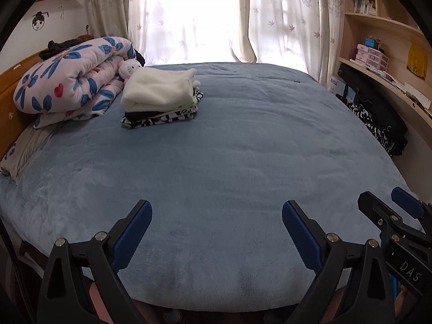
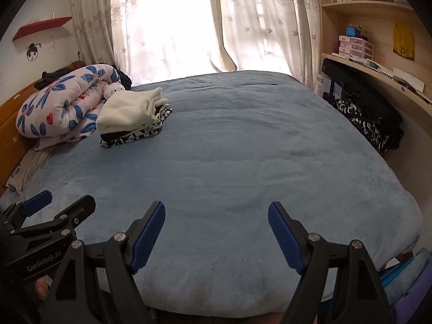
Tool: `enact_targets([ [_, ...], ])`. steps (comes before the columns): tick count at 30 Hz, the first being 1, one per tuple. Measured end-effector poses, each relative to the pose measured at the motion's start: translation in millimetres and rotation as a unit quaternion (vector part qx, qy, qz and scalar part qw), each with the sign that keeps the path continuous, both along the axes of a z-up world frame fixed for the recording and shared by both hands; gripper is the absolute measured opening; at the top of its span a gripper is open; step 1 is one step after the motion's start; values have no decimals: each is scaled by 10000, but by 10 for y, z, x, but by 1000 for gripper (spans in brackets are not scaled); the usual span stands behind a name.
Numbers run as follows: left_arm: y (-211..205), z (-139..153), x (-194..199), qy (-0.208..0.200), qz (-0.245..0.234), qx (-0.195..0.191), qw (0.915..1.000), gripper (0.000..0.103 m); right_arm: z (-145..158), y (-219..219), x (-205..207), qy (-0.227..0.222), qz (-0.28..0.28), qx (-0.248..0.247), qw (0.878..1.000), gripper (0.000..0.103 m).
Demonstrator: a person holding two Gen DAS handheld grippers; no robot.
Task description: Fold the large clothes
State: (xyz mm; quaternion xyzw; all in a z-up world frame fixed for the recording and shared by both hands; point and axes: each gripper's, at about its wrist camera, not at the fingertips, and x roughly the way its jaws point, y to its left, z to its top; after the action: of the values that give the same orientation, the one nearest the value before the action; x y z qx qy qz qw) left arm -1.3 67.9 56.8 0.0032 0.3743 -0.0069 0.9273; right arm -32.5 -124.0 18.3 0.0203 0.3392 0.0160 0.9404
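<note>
A stack of folded clothes [image 1: 159,98], cream on top with black and zebra-print pieces under it, lies on the blue bedcover [image 1: 229,162] at the far left; it also shows in the right wrist view [image 2: 132,117]. My left gripper [image 1: 217,212] is open and empty above the bed's near edge. My right gripper [image 2: 216,213] is open and empty beside it, and shows at the right edge of the left wrist view [image 1: 388,201]. The left gripper shows at the left edge of the right wrist view [image 2: 60,202]. A dark heap of clothes [image 1: 378,118] lies beside the bed at the right.
A rolled floral quilt [image 1: 70,81] and a white plush toy [image 1: 129,67] lie by the wooden headboard [image 1: 8,86]. Curtains [image 1: 194,19] hang behind the bed. Curved wooden shelves [image 1: 383,54] with boxes and books stand at the right.
</note>
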Motion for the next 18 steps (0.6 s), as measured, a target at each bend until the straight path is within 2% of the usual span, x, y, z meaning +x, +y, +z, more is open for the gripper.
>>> enact_targets([
  [9, 53, -153, 76, 169, 90, -113, 9998, 96, -188, 95, 101, 121, 79, -22, 9999, 79],
  [18, 61, -231, 119, 259, 111, -139, 9995, 96, -254, 135, 107, 147, 2, -51, 9999, 79],
])
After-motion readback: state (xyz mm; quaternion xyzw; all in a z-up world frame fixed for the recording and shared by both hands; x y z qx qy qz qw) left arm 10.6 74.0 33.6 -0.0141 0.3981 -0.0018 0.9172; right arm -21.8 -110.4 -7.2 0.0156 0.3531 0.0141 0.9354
